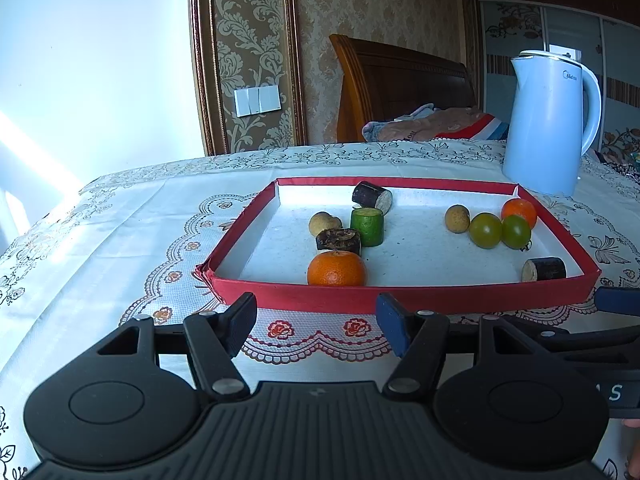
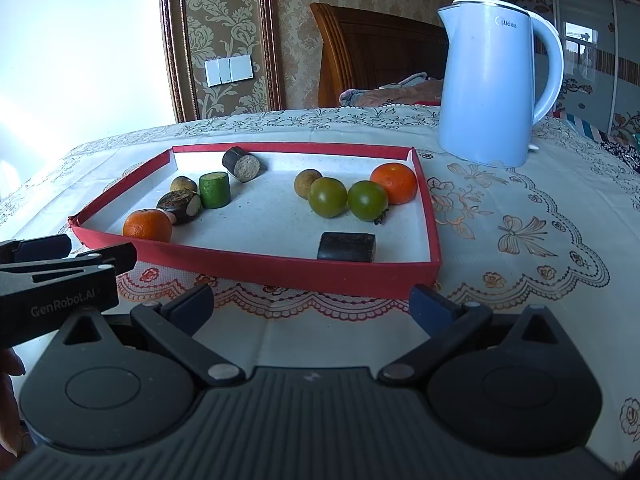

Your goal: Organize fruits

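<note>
Both wrist views look slightly down, close, sharing the red tray (image 1: 400, 298).

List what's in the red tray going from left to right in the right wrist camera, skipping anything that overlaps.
Near orange → green cylinder piece → dark sugarcane piece at the back → brown longan → first green tomato → second green tomato → far orange, all inside the red tray.

The left gripper (image 1: 316, 326) and right gripper (image 2: 314, 304) hover side by side — jaws apart, nothing between them.
</note>
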The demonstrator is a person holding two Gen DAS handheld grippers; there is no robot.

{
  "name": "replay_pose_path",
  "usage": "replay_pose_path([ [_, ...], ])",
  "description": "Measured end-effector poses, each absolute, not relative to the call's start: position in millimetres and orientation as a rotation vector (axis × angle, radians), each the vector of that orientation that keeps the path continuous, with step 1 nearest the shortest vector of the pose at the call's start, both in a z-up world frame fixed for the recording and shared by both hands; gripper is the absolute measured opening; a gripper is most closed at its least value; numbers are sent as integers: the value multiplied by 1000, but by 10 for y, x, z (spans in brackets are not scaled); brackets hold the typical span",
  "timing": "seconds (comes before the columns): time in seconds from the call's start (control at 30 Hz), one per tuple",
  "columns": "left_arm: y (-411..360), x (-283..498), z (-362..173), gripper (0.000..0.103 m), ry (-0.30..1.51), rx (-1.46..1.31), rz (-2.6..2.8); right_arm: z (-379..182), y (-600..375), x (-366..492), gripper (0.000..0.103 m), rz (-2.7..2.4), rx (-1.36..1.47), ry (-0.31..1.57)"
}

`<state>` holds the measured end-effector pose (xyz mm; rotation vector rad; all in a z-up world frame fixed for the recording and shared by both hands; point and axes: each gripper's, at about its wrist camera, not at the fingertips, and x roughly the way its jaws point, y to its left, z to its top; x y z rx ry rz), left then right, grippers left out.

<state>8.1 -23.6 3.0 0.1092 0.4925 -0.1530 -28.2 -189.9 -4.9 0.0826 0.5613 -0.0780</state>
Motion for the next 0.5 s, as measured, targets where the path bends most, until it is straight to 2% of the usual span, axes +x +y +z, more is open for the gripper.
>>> replay_pose_path([
  [0.5, -231, 88, 26, 65, 496, 109, -143, -53, -1903, -282, 103, -78, 83, 567],
])
